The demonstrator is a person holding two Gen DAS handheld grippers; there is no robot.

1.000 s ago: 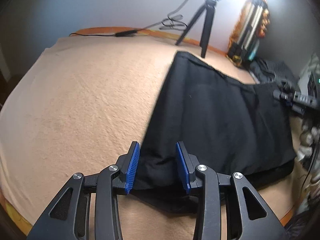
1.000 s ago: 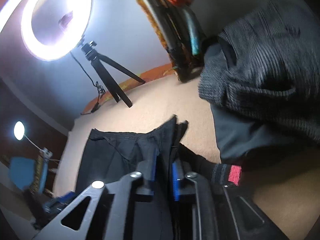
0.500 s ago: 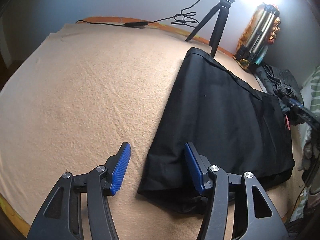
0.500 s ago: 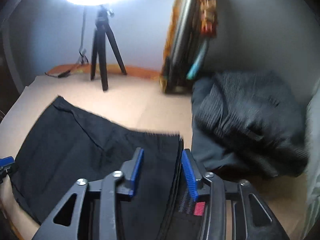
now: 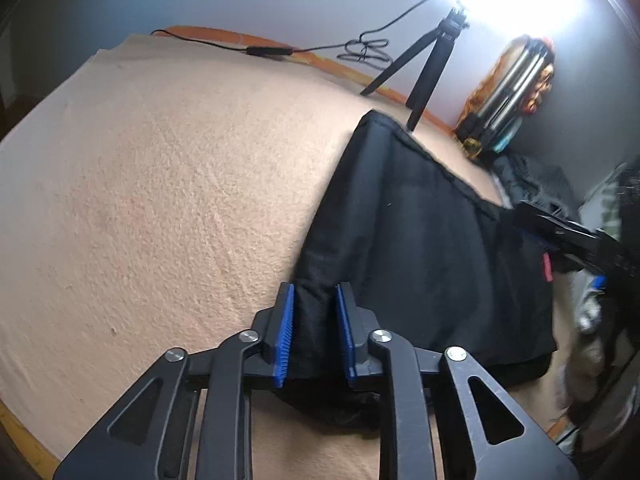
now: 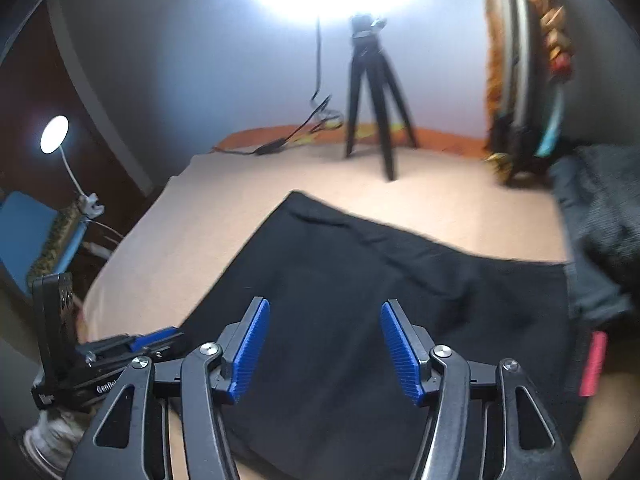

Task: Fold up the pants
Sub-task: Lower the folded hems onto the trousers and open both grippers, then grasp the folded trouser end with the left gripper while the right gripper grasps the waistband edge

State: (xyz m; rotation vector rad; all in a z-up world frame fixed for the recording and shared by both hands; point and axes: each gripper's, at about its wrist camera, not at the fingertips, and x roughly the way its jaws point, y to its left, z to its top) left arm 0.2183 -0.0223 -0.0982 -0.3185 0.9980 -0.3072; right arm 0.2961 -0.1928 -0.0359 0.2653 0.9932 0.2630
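Left gripper (image 5: 314, 330): blue pads clamped on the near left corner of the pants, cloth bunched between them.
Right gripper (image 6: 325, 346): jaws wide apart, hovering over the pants, holding nothing.
Pants (image 5: 420, 248): black, folded, lying flat on the beige blanket (image 5: 160, 200); red tag at the right edge.
Beyond: tripod (image 6: 370, 92) under a bright lamp; dark clothes pile (image 6: 600, 208) to the right.

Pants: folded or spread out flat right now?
Folded. The pants lie doubled on the bed, a second layer showing beneath the near edge; the left gripper pinches one corner.
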